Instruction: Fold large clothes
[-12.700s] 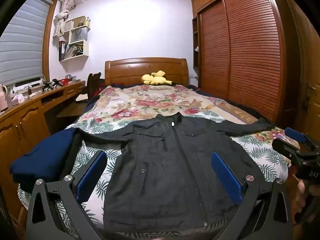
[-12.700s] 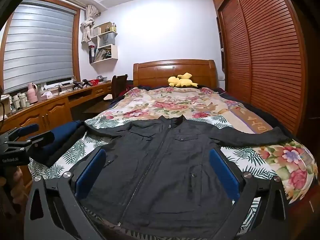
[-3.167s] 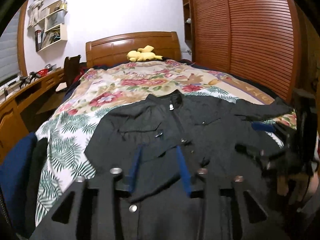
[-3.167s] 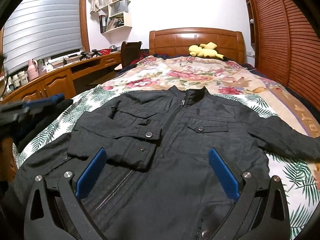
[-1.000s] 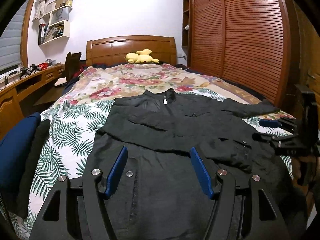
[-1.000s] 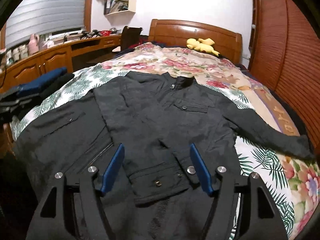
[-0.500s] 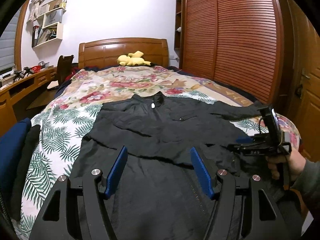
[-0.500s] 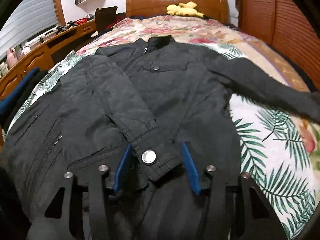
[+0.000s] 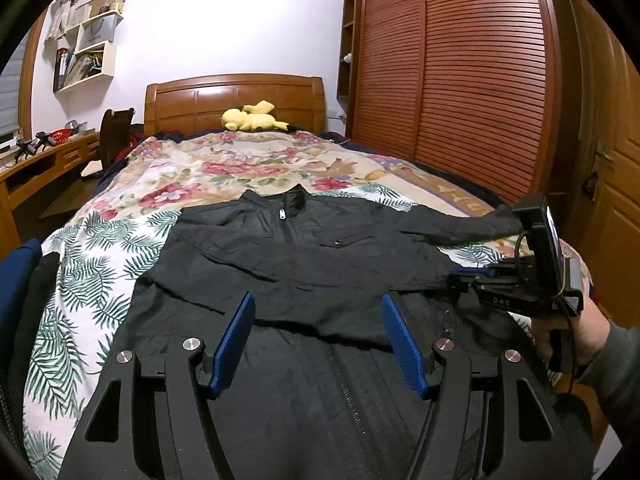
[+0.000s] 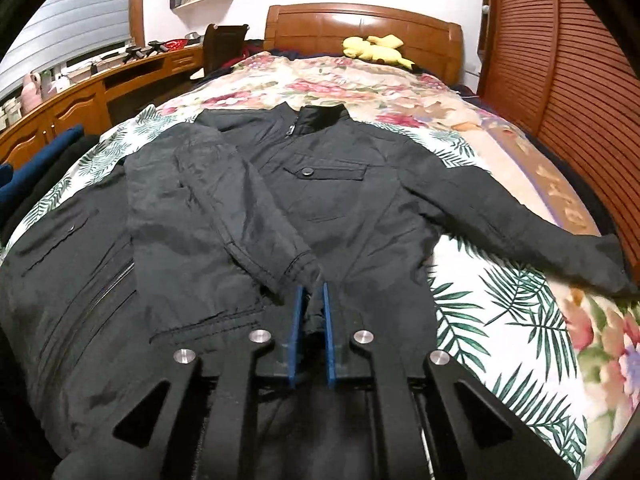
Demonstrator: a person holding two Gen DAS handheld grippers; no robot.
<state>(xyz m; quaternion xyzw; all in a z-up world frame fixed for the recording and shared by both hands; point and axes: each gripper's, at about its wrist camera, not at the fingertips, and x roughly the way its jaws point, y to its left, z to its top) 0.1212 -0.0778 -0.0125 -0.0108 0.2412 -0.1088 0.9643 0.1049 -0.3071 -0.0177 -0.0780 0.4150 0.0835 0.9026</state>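
A black zip jacket [image 9: 304,248] lies face up on the floral bedspread [image 9: 224,168], collar toward the headboard. Its left sleeve is folded across the chest, and the cuff [image 10: 296,268] ends at my right gripper [image 10: 311,292]. Those jaws are closing tight, with the cuff cloth pinched between the blue pads. The other sleeve [image 10: 520,224] stretches out to the right. My left gripper [image 9: 317,304] hovers open over the jacket's lower front, nothing between its fingers. In the left wrist view the right gripper [image 9: 460,276] shows at the right, held by a hand.
A yellow plush toy [image 9: 252,116] rests by the wooden headboard [image 9: 232,96]. Slatted wardrobe doors [image 9: 460,80] run along the right. A wooden desk [image 10: 80,96] and a chair stand left of the bed. Folded navy and black clothes [image 9: 16,280] sit at the bed's left edge.
My right gripper came down over the folded sleeve's cuff and its jaws went from wide apart to pinched on it. The left gripper stayed open, drifting slightly.
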